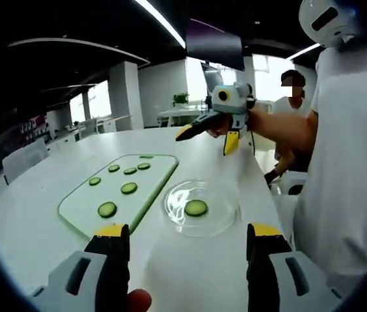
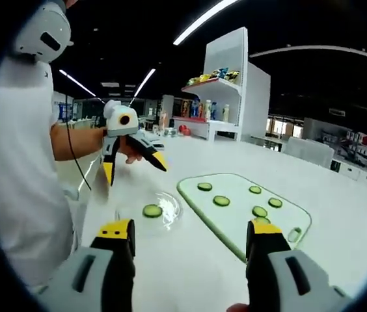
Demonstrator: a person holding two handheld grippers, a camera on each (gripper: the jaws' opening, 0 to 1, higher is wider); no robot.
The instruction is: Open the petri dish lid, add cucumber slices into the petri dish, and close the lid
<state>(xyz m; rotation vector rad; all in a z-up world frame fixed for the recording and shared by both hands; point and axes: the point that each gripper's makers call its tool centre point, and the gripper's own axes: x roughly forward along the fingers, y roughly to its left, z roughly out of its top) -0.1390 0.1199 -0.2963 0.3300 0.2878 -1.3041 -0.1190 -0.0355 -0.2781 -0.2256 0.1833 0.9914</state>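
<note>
— Yellow-tipped jaws first. What state is each claw in?

— Left gripper view: the left claw (image 1: 188, 235) rises at 6 o'clock, jaws spread wide, nothing between them. Right gripper view: the right claw (image 2: 190, 233) likewise stands spread and empty at 6 o'clock.

— And the task's thing?

— The petri dish (image 1: 201, 208) sits on the white desk (image 1: 190, 273) just past the left claw, towards 5 o'clock of centre. One cucumber slice (image 1: 196, 208) lies inside it. Whether a lid covers it, I cannot tell; the glass is clear.

— What lies beside it?

— At its 9 o'clock, just beside it, a pale green cutting board (image 1: 73, 211) carries six more slices (image 1: 107, 209).

— Beyond that?

— At 12 o'clock the right claw shows again, held in a hand (image 1: 217, 128) above the desk, jaws apart. A person in white (image 1: 346, 162) stands at 3 o'clock.

— The other view?

— Same layout mirrored: dish (image 2: 151, 211) at 9 o'clock of the board (image 2: 235, 231), left claw aloft at 10 o'clock, a shelf (image 2: 219, 81) with goods at 12 o'clock, far back.
</note>
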